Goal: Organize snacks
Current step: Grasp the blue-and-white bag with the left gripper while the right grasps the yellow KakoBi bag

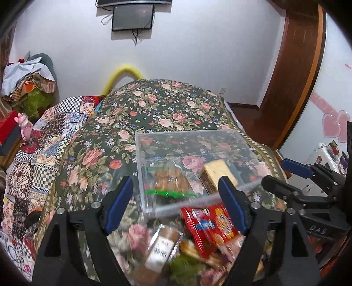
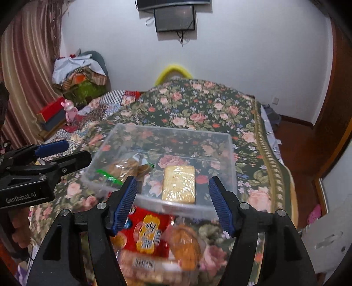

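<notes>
Both grippers hover with jaws apart over snacks on a floral bed.

Nearest, a blurred pile of snacks lies on the bedspread (image 2: 220,114), a red packet (image 2: 147,233) on top, under the right gripper (image 2: 173,204) and left gripper (image 1: 176,202); neither holds anything. Just beyond, touching the pile's far edge, sits a clear box (image 2: 123,136) holding a yellow cracker pack (image 2: 179,184) and a bagged brown snack (image 1: 170,178). Farther off, a screen (image 2: 175,18) hangs on the wall.
</notes>
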A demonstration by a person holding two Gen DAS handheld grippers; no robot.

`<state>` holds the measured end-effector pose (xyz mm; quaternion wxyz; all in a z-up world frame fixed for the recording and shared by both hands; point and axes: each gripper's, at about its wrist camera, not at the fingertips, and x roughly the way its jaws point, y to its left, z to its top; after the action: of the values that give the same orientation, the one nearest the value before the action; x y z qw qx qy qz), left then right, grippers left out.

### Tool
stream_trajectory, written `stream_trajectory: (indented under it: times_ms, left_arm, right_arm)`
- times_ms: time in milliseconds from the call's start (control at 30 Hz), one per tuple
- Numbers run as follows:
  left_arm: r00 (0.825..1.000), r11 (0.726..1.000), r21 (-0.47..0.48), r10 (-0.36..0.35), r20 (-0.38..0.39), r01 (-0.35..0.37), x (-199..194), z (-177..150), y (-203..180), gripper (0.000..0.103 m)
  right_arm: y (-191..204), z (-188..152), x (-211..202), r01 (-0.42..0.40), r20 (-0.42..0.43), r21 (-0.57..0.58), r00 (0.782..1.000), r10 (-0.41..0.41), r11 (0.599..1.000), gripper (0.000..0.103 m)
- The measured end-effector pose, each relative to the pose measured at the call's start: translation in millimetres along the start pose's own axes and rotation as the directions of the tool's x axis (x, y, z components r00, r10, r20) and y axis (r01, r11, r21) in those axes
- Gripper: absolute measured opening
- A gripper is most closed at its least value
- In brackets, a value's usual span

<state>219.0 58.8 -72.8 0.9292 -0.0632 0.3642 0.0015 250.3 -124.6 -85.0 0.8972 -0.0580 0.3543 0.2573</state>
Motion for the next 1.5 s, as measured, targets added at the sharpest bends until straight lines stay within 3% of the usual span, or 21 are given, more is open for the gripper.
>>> stream_trajectory:
  times_ms: [233,633,900,1033,1233,1500]
  left_arm:
    - [1.000,1.000,0.003,-0.015,-0.007,0.015,-40.9,-45.0,-17.1,0.093]
    - [0.992,0.999,-0.018,-0.034,-0.121,0.032,-52.5,-127.0,-47.3,0.095]
    - [0.976,0.999,-0.042,-0.042,-0.213,0.034,-37.6,-168.6,-59.3,0.095]
    - [0.971,0.999,-0.044,-0.005,-0.239,-0.006,-30.2,-182.3,-60.9,0.095]
    - [0.954,0.995,-0.103,-0.040,-0.298,0.009,-13.5,-201.4,-57.1,0.099]
    - [0.967,0.998,-0.055,-0.036,-0.250,0.022,-8.0,-207.4,-67.1,0.102]
  right_arm:
    - [-1.6,-33.6,-48.4,-0.006,0.048,0.016,0.999,0.005,1.000,0.070]
    - [-14.9,-98.0,-72.1,0.021,-0.005,0.058,1.000,-0.021,0.998,0.079]
    - [-32.4,-133.6,-63.1,0.024,-0.066,0.106,0.998,-0.017,0.994,0.084]
    - [-41.2,-151.3,-49.8,0.035,-0.113,0.133,0.993,-0.020,0.990,0.084]
    - [-49.3,-165.8,-28.8,0.024,-0.168,0.171,0.986,0.006,0.985,0.084]
    - [-47.5,-174.7,-7.3,0.025,-0.216,0.155,0.976,0.009,0.988,0.083]
